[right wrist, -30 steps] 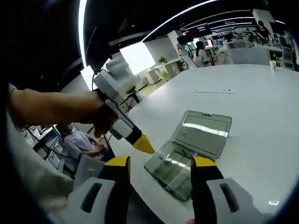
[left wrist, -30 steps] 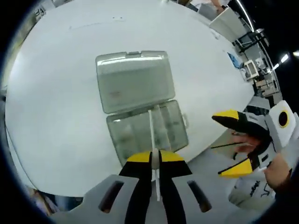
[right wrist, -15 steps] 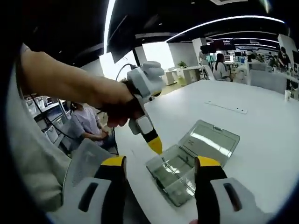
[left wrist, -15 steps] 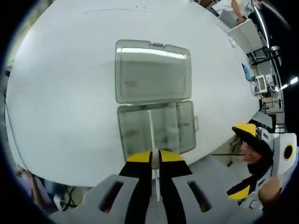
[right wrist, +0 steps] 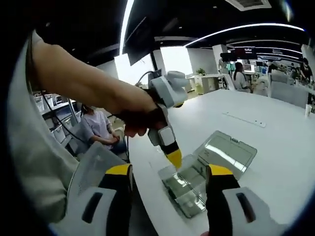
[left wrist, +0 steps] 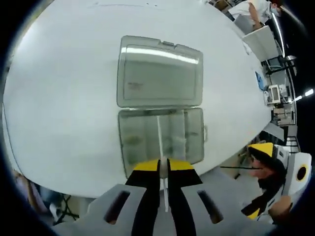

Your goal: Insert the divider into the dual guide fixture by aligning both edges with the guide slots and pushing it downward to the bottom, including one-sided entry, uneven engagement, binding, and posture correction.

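The left gripper (left wrist: 163,166) pinches one thin white divider (left wrist: 159,142) upright between its jaws, over the near tray of one clear compartment box (left wrist: 161,135) on the white table (left wrist: 59,98); beyond the tray, the box's lid (left wrist: 160,78) lies flat. The right gripper (right wrist: 169,173) is empty, jaws spread, short of the box
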`<state>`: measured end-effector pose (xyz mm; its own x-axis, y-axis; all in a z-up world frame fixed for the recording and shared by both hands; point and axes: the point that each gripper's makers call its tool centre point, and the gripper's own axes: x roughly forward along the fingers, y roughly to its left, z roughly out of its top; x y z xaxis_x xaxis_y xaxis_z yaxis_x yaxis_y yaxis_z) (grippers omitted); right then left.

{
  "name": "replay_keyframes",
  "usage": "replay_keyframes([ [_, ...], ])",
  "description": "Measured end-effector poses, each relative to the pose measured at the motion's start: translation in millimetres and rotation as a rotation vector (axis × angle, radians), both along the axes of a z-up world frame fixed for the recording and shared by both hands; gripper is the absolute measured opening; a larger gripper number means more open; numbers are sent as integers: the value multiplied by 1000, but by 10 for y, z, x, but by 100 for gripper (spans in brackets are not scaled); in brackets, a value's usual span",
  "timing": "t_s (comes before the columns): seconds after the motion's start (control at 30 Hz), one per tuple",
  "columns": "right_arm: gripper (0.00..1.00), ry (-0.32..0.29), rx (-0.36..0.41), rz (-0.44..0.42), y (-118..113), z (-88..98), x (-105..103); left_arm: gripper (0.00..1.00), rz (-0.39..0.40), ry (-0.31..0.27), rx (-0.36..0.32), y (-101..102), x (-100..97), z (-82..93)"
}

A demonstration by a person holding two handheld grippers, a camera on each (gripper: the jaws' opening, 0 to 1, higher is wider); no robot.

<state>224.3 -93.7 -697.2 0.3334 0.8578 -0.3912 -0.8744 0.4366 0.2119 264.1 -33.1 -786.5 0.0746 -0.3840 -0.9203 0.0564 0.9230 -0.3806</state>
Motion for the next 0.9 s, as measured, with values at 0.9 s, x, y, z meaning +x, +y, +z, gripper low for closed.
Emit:
replay_keyframes([
  [0.9,58,21,6,-3,-25,-25,-70,2,14,-9,-51,-21,74,-141],
])
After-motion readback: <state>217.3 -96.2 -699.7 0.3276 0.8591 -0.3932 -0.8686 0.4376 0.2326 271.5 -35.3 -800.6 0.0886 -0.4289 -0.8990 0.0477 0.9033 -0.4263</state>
